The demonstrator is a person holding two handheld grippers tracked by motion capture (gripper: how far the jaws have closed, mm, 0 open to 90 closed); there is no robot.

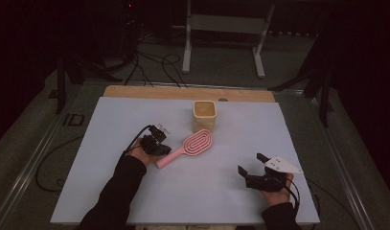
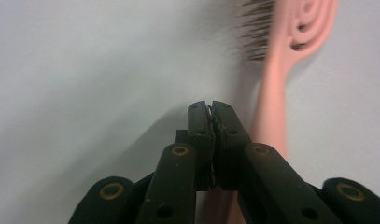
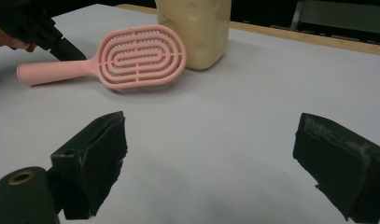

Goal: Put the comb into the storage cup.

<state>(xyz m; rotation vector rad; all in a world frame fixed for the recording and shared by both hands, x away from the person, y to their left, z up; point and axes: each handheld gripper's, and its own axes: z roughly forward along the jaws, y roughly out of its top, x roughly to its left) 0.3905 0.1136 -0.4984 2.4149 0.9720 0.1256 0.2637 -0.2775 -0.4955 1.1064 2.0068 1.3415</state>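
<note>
The left gripper (image 1: 160,143), jaws pressed together on nothing, angles down beside the pink plastic hairbrush (image 1: 190,146) handle on the white table (image 1: 135,191). The right gripper (image 1: 252,165) rests low, jaws wide.

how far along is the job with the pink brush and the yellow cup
Early on. Done: the left gripper, jaws shut on nothing, sits beside the handle of the pink plastic hairbrush. In hand: nothing gripped; the brush lies flat on the white tabletop by the pale yellow square cup. Left: grasping it; the right gripper waits open.
</note>
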